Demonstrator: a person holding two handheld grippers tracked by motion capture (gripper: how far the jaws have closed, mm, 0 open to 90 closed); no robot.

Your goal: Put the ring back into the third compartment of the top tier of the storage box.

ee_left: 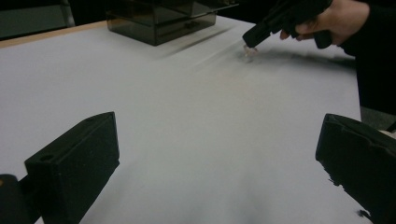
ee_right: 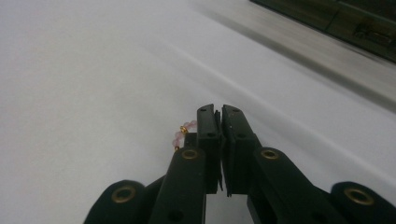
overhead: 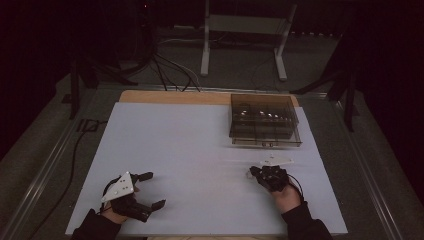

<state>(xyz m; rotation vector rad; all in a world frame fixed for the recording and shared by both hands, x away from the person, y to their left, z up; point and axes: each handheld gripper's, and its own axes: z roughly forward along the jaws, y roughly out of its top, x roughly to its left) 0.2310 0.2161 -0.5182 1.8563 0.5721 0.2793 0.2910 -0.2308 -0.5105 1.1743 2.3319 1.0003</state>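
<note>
- Nearest the high camera: left gripper (overhead: 155, 190) low at the near-left of the white table surface (overhead: 190, 150), jaws spread wide, nothing between them, grey three-cornered plate on top, held by the left hand (overhead: 116, 210).
- From the left gripper view: two black jaws far apart at the bottom corners, bare white surface between.
- Right gripper (overhead: 251, 172) at the near-right, held by the right hand (overhead: 286, 195), jaws pressed together on a beaded bracelet (ee_right: 183, 133).
- From the right gripper view: jaws nearly touching, only a thin slit between; pale pink beads and small gold ones curving out from the left side of the jaw tips, touching them.
- Rest of the bracelet hidden behind the jaws; full loop and length impossible to tell.
- From the left gripper view: the right gripper (ee_left: 250, 43) farther off, tip low over the surface, a small pale blurred clump at the tip; contact with the table not clear.
- Smoked transparent box (overhead: 264, 120) at the far right of the table, well apart from both grippers, beyond the right one.
- Small bright items inside the box, too dim and small to name; compartments hard to make out.
- Wooden table edge (overhead: 170, 97) beyond the white surface.
- Floor behind very dark: cables (overhead: 165, 70) and a pale metal stand (overhead: 245, 35), cut off at the top.
</note>
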